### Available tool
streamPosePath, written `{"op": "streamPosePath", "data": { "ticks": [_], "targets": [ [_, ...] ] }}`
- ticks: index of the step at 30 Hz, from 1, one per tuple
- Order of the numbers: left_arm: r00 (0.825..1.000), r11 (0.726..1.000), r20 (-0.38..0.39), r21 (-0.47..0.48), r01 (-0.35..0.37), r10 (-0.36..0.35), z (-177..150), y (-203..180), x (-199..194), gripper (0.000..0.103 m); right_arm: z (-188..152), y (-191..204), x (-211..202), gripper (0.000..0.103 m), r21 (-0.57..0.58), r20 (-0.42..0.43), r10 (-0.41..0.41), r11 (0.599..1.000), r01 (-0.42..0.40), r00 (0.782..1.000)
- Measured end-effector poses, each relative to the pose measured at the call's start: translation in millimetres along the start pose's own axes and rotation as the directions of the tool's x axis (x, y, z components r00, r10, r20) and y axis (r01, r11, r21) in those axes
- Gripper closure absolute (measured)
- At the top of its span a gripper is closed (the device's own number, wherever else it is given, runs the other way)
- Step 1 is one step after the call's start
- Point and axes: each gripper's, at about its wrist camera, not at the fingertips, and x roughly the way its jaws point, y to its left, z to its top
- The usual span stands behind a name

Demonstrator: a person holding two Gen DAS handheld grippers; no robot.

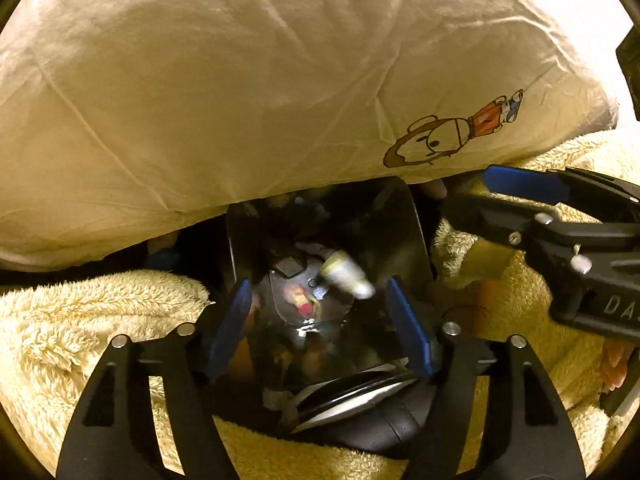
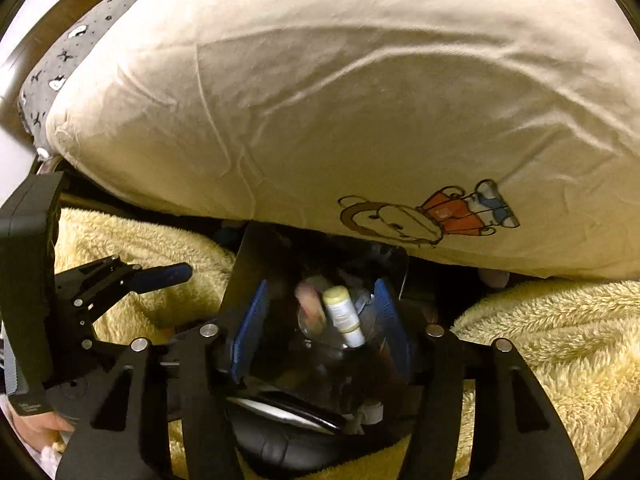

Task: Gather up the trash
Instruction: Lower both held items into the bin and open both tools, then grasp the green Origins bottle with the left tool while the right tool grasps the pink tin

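Worked on a bed, with a fleecy blanket [image 1: 80,320] at far left and a cream pillow [image 1: 240,80] overhanging everything. Held the left tool [image 1: 318,286] straight above a black bin [image 1: 416,220], fingers well apart and gripping nothing. Looked down into the bin's mouth at mixed trash, too dark and blurred to name. Found the bottle [image 1: 346,278], small and pale with a yellowish end, inside that mouth between the spread fingers and touching neither. Could not tell through the blur whether lying on the trash or dropping. Held the right tool [image 2: 320,286] over the same bin just beside the left one, fingers likewise apart and empty, the bottle [image 2: 344,316] in the gap.

Judged the bottle light, stiff plastic, round and smooth, so likely to roll or squirt out of a pinch. Best taken across the middle of the body, not by the narrower cap end.
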Motion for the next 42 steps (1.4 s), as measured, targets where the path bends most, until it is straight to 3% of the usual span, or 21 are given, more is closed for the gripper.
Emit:
{"op": "streamPosePath", "data": {
  "ticks": [9, 13, 17, 21, 26, 34, 42],
  "targets": [
    [0.994, 0.999, 0.106, 0.009, -0.038, 0.036, 11.4, 3.6, -47.5, 0.022, 17.7, -13.3, -52.5, 0.032, 0.017, 0.163, -0.065, 0.998, 0.063, 0.984],
    [0.977, 0.998, 0.205, 0.03, -0.061, 0.054, 25.8, 3.9, -79.9, 0.016, 34.6, -22.1, -91.5, 0.025, 0.027, 0.28, -0.122, 0.992, 0.12, 0.952],
    [0.95, 0.996, 0.308, 0.04, -0.075, 0.059, 51.5, 2.7, -115.0, 0.012, 54.9, -36.6, -120.9, 0.02, 0.048, 0.363, -0.19, 0.982, 0.185, 0.912],
    [0.935, 0.997, 0.351, 0.047, -0.067, 0.047, 81.8, 5.9, -130.1, 0.012, 86.8, -63.2, -141.2, 0.016, 0.106, 0.417, -0.271, 0.962, 0.25, 0.868],
    [0.932, 0.995, 0.361, 0.069, -0.07, 0.041, 130.2, 2.4, -127.0, 0.012, 122.4, -95.3, -139.3, 0.016, 0.183, 0.413, -0.361, 0.932, 0.312, 0.836],
    [0.919, 0.994, 0.383, 0.019, -0.11, 0.094, 204.1, 8.5, -114.9, 0.012, 178.1, -130.5, -118.4, 0.016, 0.221, 0.375, -0.417, 0.908, 0.357, 0.828],
    [0.917, 0.989, 0.373, -0.088, -0.121, 0.145, 269.2, 38.1, -100.9, 0.012, 208.7, -147.4, -99.4, 0.016, 0.242, 0.339, -0.425, 0.902, 0.358, 0.84]
  ]
}}
